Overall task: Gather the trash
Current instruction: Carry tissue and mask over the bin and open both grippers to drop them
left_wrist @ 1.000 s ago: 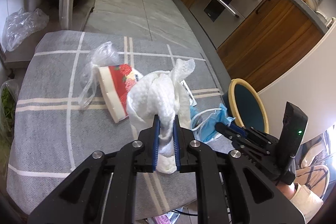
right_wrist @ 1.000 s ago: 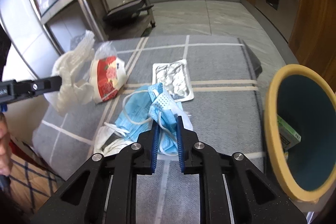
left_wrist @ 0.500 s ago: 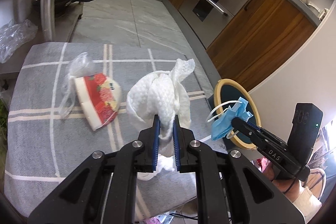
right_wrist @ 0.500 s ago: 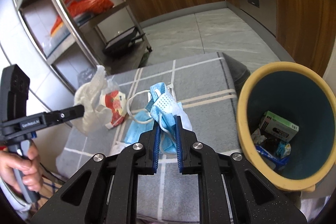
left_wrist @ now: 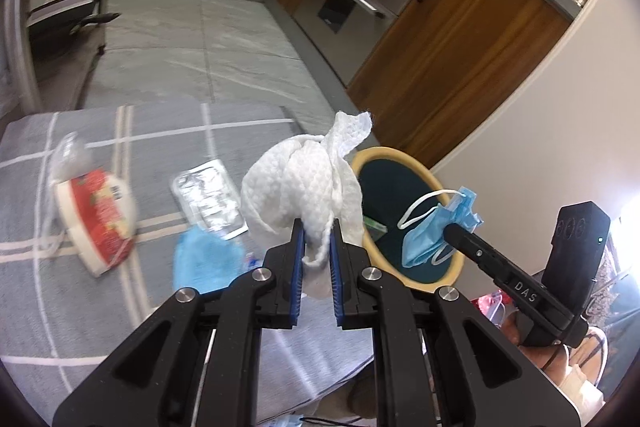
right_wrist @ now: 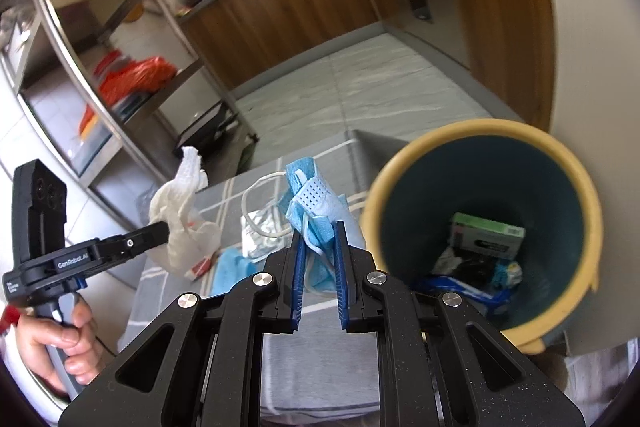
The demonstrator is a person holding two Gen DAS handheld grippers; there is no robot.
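My left gripper (left_wrist: 317,233) is shut on a crumpled white paper towel (left_wrist: 302,183), held up over the grey checked cloth (left_wrist: 80,307). My right gripper (right_wrist: 318,237) is shut on a blue face mask (right_wrist: 310,203); in the left wrist view that mask (left_wrist: 434,231) hangs over the mouth of the yellow-rimmed teal bin (left_wrist: 404,157). The bin (right_wrist: 580,187) holds a green box (right_wrist: 488,235) and several scraps. In the right wrist view the left gripper (right_wrist: 162,229) with the towel (right_wrist: 180,223) is at the left.
On the cloth lie a red and white packet (left_wrist: 98,217) in clear plastic, a silver foil pack (left_wrist: 210,197) and another blue mask (left_wrist: 204,263). A metal shelf rack (right_wrist: 100,67) stands at the left, wooden cabinets (left_wrist: 460,39) behind. A hand (right_wrist: 60,343) grips the left handle.
Both grippers rose and moved right toward the bin with their loads. The blue mask left the cloth and now hangs at the bin's mouth; the towel came closer to the bin.
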